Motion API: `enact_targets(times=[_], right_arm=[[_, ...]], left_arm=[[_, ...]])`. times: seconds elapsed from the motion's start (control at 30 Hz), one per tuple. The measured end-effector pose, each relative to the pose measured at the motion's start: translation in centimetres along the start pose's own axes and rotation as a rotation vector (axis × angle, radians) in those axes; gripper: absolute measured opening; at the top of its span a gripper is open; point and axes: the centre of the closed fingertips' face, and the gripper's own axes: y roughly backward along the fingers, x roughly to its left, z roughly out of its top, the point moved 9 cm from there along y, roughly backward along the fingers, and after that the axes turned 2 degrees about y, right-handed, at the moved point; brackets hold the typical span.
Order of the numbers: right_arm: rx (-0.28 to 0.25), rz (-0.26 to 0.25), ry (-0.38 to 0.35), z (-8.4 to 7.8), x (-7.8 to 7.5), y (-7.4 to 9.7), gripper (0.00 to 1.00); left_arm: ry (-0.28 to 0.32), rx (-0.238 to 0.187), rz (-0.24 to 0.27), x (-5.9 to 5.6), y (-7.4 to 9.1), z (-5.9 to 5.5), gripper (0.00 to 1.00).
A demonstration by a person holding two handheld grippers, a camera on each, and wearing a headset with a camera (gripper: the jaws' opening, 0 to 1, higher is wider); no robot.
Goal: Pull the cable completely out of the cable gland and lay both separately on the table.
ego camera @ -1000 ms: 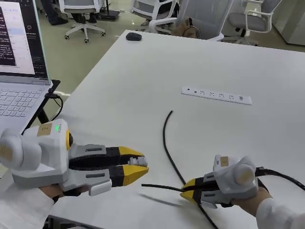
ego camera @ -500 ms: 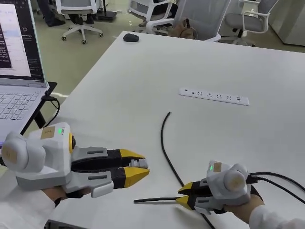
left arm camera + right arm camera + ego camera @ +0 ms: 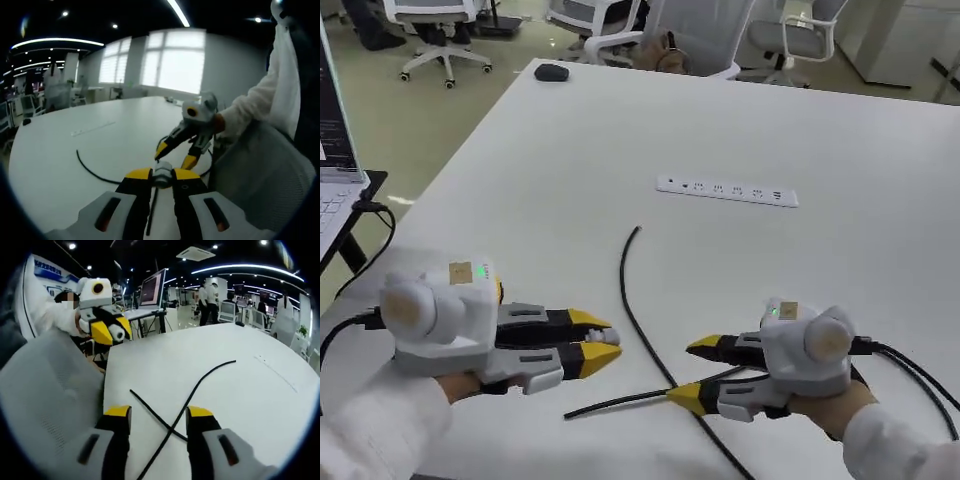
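Yellow-tipped left tongs (image 3: pixel 608 338) are pinching the gland (image 3: pixel 162 174) tight over the bench (image 3: pixel 800 130), probably to keep it apart from the cable (image 3: pixel 632 300). That cable is lying loose on the bench, its strands crossing. Right tongs (image 3: pixel 682 370) are gaping wide around that crossing, gripping nothing, so the cable is resting free.

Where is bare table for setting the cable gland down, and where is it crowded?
Bare: table between power strip and right tongs, and from strip to mouse. Crowded: near edge, crossed cable between left tongs and right.
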Motion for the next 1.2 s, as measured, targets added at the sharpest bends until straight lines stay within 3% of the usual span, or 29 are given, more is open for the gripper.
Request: enact_targets(times=[0.13,0.23,0.33,0.4,0.53,0.77,1.03,1.2], right_arm=[[-0.09,-0.071,-0.025,1.4,0.5,3.8,0.55],[-0.133,-0.138,-0.041,2.1,0.8,6.6,0.55],[-0.181,-0.24,-0.061,2.7,1.5,10.0,0.55],[-0.204,-0.313,-0.069,3.0,2.1,12.1,0.55],[-0.212,-0.429,-0.108,2.4,3.4,15.5,0.56],[-0.193,-0.533,-0.185,0.4,5.1,18.2,0.58],[-0.171,-0.569,-0.22,-0.2,6.1,18.7,0.58],[-0.163,-0.578,-0.221,-0.3,6.2,18.7,0.58]], left_arm=[[0.021,0.041,0.018,1.6,-2.1,-1.5,0.17],[0.07,0.06,0.048,2.9,-3.4,-2.9,0.17],[0.099,0.109,0.063,4.3,-4.7,-4.9,0.17],[0.085,0.151,0.06,4.7,-5.5,-5.9,0.17],[0.083,0.187,0.078,5.5,-6.7,-7.3,0.17],[0.049,0.202,0.096,5.8,-7.8,-8.2,0.17],[0.032,0.226,0.108,5.5,-7.9,-9.2,0.17],[0.03,0.215,0.133,5.8,-7.6,-9.2,0.24]])
